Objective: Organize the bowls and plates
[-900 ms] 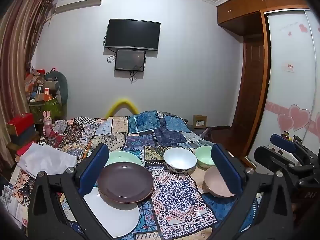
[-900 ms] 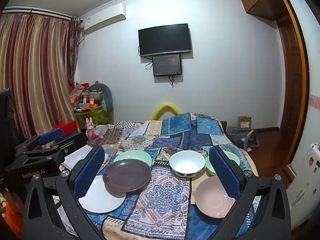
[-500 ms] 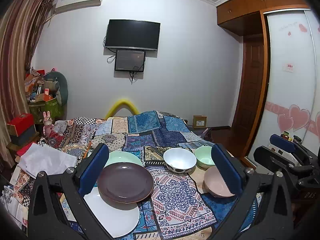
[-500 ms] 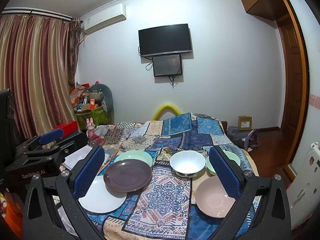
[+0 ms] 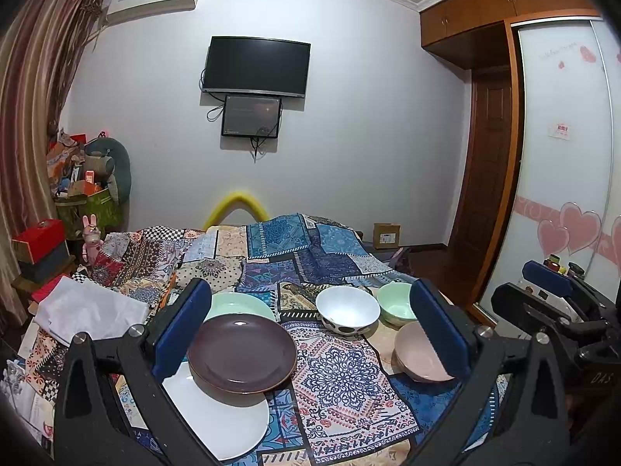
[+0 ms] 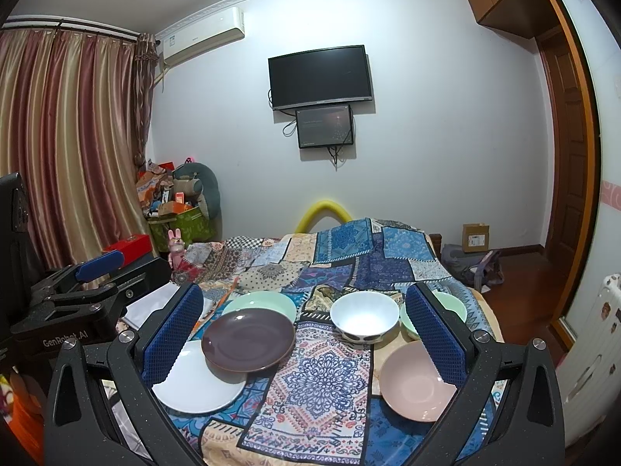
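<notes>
Both the left gripper (image 5: pixel 310 334) and right gripper (image 6: pixel 304 334) are spread wide, holding nothing, above the bed's (image 6: pixel 333 396) near edge. Plates (image 6: pixel 248 339) lie near its left edge, bowls (image 6: pixel 366 316) toward the right.

Patchwork-covered bed (image 6: pixel 341 260) carries three plates (image 6: pixel 248 339), three bowls (image 6: pixel 366 316), white cloth (image 5: pixel 89 310).

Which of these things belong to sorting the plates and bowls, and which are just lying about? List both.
For the job: brown plate, white plate, green plate, white bowl, green bowl, pink bowl.

Lying about: folded white cloth, pink rabbit toy, red box, cardboard box.
</notes>
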A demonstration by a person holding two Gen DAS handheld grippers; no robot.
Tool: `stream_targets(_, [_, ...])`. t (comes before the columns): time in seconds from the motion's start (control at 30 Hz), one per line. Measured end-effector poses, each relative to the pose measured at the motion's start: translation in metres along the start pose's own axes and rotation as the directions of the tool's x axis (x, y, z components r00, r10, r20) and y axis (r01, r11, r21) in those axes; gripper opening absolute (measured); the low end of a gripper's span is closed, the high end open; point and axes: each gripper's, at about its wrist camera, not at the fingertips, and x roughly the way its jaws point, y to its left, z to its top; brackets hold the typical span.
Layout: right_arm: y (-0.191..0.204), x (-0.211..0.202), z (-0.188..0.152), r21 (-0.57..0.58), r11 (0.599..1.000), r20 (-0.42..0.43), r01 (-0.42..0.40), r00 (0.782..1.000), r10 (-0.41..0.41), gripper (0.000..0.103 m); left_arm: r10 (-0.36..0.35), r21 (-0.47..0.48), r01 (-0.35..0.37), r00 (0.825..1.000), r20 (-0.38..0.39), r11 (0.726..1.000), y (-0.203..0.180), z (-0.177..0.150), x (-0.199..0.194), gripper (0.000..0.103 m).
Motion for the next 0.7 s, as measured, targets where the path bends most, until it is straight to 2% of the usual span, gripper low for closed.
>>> stream_targets(0.7, [0.0001,0.0009,-0.0004,0.002,1.0,-0.001,-0.002,1.0,0.002,0.103,-0.005,-0.002,0.005,1.0,0.014,1.0,-0.0005,0.0002,-0.0006,0.103])
